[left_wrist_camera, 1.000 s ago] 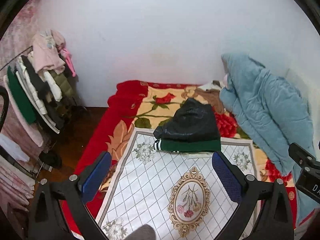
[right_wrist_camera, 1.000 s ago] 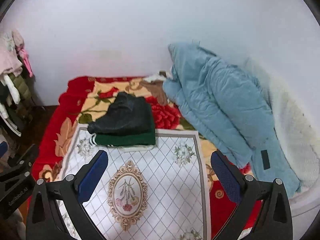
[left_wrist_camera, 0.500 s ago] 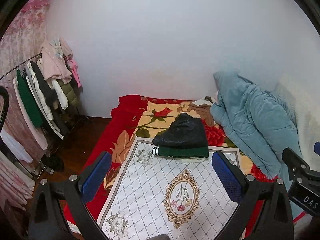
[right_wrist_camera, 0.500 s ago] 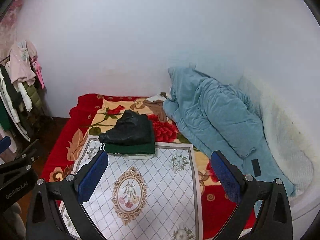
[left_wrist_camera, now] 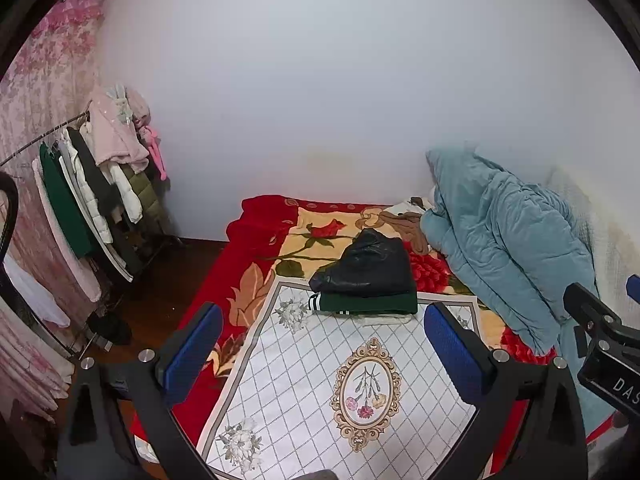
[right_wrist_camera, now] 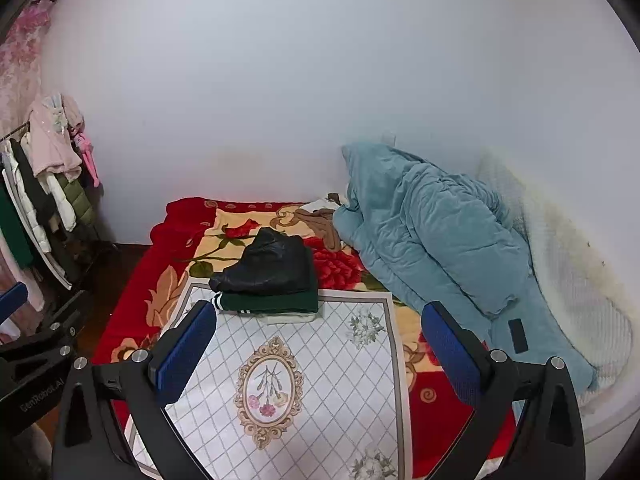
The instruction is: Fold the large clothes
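Left wrist view shows your left gripper (left_wrist_camera: 322,354) spread wide with nothing between its two ribbed blue pads, and the right gripper (right_wrist_camera: 318,346) gapes just as empty. Beyond both, well apart from the fingertips, sits one stack of folded clothes (left_wrist_camera: 366,280): a glossy, crinkled black jacket (right_wrist_camera: 266,266) on a flat dark green garment (right_wrist_camera: 272,302) with white cuff stripes, over a pale third piece. It rests at the far edge of the white quilted mat (left_wrist_camera: 320,380) on the red floral blanket (right_wrist_camera: 132,312), beside one puffy teal comforter (right_wrist_camera: 432,236).

"DAS" on right gripper (left_wrist_camera: 612,364); "GenRobot.AI" on left gripper (right_wrist_camera: 36,364)
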Demonstrator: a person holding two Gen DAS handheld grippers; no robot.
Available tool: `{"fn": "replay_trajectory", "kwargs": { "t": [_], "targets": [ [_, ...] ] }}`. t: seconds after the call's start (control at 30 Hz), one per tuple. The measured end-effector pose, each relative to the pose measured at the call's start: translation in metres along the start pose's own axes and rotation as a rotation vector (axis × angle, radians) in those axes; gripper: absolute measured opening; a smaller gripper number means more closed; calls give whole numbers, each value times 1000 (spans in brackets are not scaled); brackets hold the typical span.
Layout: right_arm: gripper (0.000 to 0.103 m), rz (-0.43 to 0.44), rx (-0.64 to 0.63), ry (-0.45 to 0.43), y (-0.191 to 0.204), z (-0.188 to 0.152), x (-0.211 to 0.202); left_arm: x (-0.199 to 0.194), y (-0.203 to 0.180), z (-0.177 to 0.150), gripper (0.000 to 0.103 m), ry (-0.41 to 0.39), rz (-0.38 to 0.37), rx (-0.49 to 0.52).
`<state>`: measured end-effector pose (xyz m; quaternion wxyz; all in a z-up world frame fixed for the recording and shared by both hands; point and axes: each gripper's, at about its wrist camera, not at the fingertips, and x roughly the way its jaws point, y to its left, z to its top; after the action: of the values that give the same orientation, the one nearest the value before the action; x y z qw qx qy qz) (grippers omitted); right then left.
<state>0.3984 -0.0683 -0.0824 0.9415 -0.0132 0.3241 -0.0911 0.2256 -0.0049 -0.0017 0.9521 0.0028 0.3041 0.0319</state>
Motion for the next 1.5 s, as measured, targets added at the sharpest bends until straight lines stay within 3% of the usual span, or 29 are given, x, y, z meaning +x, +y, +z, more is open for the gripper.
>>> {"fn": "replay_trajectory", "kwargs": {
  "t": [1.5],
  "targets": [
    [103,22,-8,3,12,-5,-7,-24,25,-1,103,-35,12,-5]
  ]
}}
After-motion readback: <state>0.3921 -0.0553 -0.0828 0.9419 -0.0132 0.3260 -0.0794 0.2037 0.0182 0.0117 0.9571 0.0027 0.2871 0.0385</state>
